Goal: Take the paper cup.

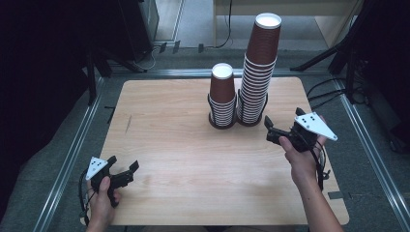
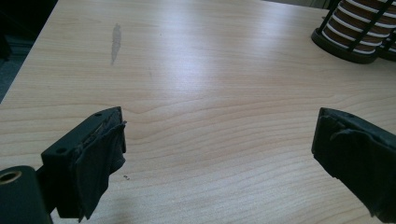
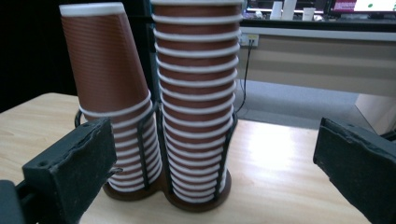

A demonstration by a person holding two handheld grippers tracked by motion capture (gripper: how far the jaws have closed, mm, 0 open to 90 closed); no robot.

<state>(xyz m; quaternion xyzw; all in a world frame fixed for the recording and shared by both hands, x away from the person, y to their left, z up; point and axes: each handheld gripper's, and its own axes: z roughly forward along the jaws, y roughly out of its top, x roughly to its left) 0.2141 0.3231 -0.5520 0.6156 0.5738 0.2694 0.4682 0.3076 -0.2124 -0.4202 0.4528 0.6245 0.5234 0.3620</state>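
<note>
Two stacks of upside-down brown paper cups stand in black wire holders at the back middle of the wooden table (image 1: 193, 159). The short stack (image 1: 222, 99) is on the left, the tall stack (image 1: 258, 72) on the right. My right gripper (image 1: 271, 129) is open, held just right of the tall stack and pointing at it; in the right gripper view the tall stack (image 3: 196, 107) and short stack (image 3: 114, 98) stand ahead between the jaws. My left gripper (image 1: 124, 170) is open near the front left corner, over bare wood, with nothing between its fingers (image 2: 91, 158).
The holder's base (image 2: 348, 44) shows at the top right of the left gripper view. A grey smudge (image 2: 116, 39) marks the wood at the left. Metal rails (image 1: 72, 154) frame the table; tripod legs and cables (image 1: 333, 92) lie on the floor beyond.
</note>
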